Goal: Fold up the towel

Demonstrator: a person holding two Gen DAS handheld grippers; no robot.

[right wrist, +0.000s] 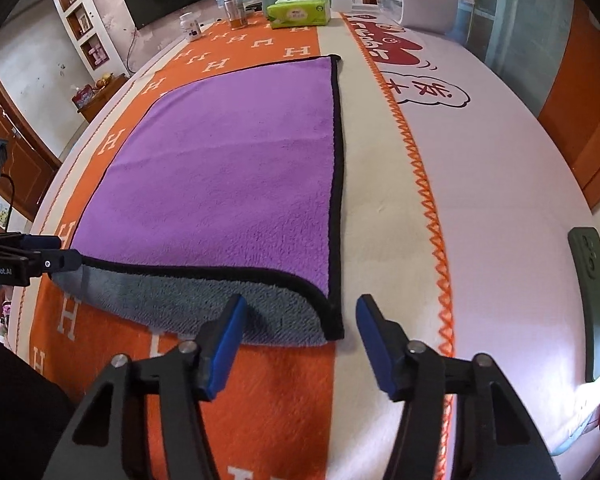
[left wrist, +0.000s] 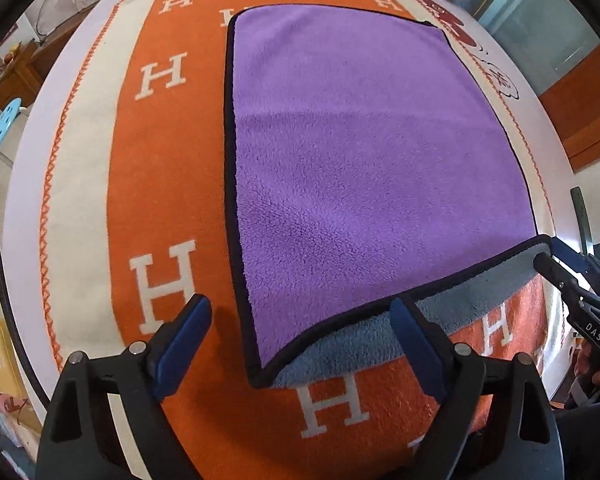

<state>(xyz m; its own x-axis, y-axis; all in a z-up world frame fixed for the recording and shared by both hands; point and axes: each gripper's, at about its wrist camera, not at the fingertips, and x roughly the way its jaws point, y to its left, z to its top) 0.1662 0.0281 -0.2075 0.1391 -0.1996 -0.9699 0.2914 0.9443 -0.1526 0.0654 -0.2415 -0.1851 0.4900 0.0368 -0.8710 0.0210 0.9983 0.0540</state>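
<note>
in the left wrist view the left gripper is wide open and holds nothing; the towel lies just ahead, its near corner between the fingers, lifted and showing grey, probably for grasping. in the right wrist view the right gripper is also wide open and empty, the towel's long axis running away from it on the blanket.

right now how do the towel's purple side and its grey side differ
The purple side faces up and covers nearly the whole towel, lying flat on the orange blanket. The grey side shows only as a narrow strip along the near edge, where that edge lifts and curls. Both look fluffy and share the black trim. Both grippers' jaws stand open near that edge.
</note>
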